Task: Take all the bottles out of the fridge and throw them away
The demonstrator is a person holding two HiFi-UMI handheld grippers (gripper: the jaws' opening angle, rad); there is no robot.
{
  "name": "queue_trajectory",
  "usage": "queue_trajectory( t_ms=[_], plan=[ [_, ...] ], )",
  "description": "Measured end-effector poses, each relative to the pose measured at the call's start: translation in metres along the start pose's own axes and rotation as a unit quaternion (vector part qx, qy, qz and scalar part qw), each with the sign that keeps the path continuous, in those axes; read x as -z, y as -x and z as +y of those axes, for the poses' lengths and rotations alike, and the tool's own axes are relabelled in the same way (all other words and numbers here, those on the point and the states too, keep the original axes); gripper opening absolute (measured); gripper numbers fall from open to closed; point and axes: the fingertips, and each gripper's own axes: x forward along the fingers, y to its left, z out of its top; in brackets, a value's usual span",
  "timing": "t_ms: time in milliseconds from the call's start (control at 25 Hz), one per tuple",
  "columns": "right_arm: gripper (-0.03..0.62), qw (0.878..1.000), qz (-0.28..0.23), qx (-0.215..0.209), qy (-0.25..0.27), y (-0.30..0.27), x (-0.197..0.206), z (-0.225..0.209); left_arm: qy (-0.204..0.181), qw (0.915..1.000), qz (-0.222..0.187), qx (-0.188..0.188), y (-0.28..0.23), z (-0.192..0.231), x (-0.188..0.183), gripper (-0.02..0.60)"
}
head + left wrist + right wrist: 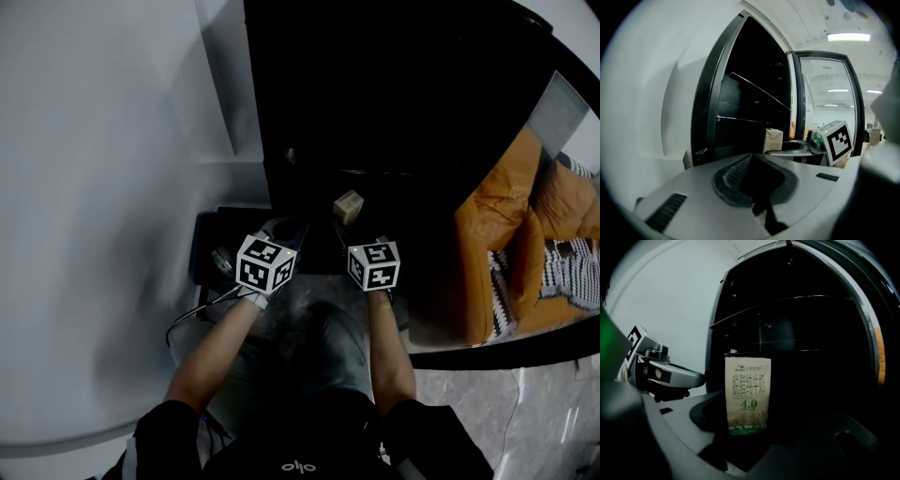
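My right hand-held gripper (pixel 746 430) is clamped on a milk carton (pixel 747 390), upright between the jaws, held right in front of the open fridge (pixel 801 319), dark inside. My left hand-held gripper (pixel 751 164) sits alongside, clenched on nothing, facing the fridge too.

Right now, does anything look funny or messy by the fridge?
Nothing looks spilled or broken. One funny thing: the right gripper grips a milk carton, not a bottle, upright in front of the open fridge. Its shelves are too dark to tell whether any bottles are there.
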Motion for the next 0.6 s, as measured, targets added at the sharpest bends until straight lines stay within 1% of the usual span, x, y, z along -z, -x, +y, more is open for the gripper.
queue_trajectory(
  t_ms=[160, 280, 480, 600],
  plan=[
    [0.261, 0.999, -0.006, -0.043, 0.009, -0.007, -0.008, 0.048, -0.007, 0.9996, 0.002, -0.026, 0.032, 0.019, 0.001, 0.0],
    [0.262, 0.996, -0.011, -0.083, 0.009, -0.018, -0.018, 0.089, -0.007, 0.998, 0.002, -0.062, 0.068, 0.044, -0.002, 0.0],
    [0.262, 0.988, -0.019, -0.15, 0.019, -0.037, -0.027, 0.164, 0.003, 0.9919, -0.004, -0.127, 0.133, 0.091, 0.004, 0.0],
    [0.261, 0.982, -0.02, -0.186, 0.025, -0.054, -0.025, 0.207, 0.017, 0.9868, -0.003, -0.161, 0.166, 0.118, 0.015, 0.0]
  ],
)
